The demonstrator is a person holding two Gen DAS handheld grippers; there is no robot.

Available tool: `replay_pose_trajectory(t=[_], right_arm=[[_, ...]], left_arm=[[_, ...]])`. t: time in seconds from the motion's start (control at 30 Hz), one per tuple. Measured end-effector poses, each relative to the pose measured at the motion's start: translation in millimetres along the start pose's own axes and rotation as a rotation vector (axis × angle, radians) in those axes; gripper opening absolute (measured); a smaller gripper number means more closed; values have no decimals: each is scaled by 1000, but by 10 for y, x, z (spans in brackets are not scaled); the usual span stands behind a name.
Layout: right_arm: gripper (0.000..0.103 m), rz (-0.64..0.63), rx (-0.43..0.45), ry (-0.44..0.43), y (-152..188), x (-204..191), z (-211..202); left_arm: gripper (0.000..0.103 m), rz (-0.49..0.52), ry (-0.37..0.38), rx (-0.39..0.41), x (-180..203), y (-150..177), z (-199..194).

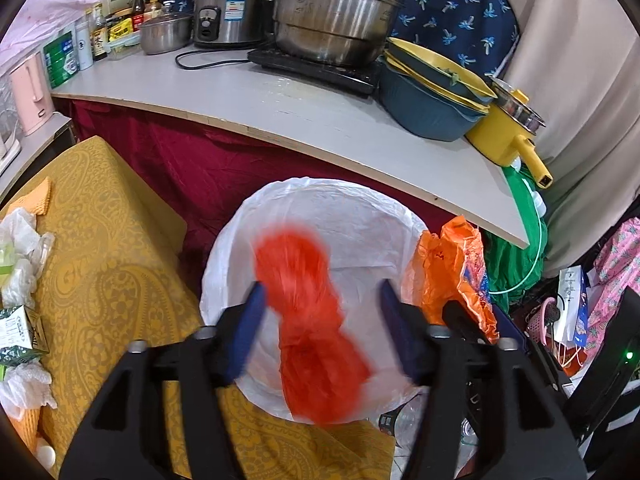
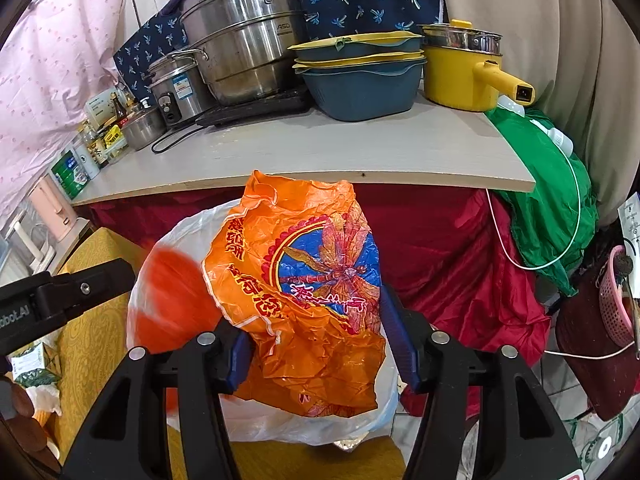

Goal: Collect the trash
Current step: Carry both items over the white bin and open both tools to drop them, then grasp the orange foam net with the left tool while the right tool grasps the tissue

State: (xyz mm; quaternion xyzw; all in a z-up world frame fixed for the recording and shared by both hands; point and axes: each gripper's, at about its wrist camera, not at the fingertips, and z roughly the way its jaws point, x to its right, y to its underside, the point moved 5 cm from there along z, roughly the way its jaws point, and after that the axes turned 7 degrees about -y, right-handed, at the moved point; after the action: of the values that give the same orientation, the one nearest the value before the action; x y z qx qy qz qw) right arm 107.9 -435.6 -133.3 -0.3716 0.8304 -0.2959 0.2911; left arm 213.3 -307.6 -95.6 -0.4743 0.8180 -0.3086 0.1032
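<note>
**potwatcher:** Any readable writing in there? Only catching "ASD" on the side of the big steel steamer pot point(image 2: 240, 40) up on the counter point(image 2: 320, 148).

**binday_22:** Same here. Also "obot.AI" in white on a black gripper body at the left edge of the right wrist view. Red Chinese characters along the orange plastic bag point(image 2: 304, 280) too, wrapped round a blue circle with a dragonfly print, but too crumpled to read properly. Labels on the rice cooker point(image 2: 180, 88) and the sauce bottles too small, no chance.

**potwatcher:** And the tongs?

**binday_22:** Right gripper point(image 2: 314, 320) clamped on that orange bag, both blue pads against its sides, bag sticking up above the jaws and hanging right over the white bin liner point(image 2: 168, 248). Left gripper point(image 1: 320, 292) spread wide, grasping nothing. Red plastic bag point(image 1: 308, 300) between the jaws, all motion blur, brushing the left pad at most and well clear of the other one. Sits over the mouth of the liner, just beside the yellow paisley tablecloth point(image 1: 112, 240).
</note>
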Motion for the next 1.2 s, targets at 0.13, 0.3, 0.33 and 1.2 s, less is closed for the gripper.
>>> replay_pose_trajectory(t=[0.13, 0.3, 0.33, 1.2], right_arm=[[71, -13, 7, -14, -24, -87, 14], [75, -22, 20, -25, -59, -190, -23], [75, -21, 22, -27, -64, -199, -35], [82, -121, 121, -141, -61, -1015, -838]], left_arm=[[84, -25, -22, 37, -83, -30, -88], [86, -42, -41, 50, -197, -35, -182], [86, -46, -45, 52, -217, -33, -195], [86, -161, -117, 184, -953, 158, -1197]])
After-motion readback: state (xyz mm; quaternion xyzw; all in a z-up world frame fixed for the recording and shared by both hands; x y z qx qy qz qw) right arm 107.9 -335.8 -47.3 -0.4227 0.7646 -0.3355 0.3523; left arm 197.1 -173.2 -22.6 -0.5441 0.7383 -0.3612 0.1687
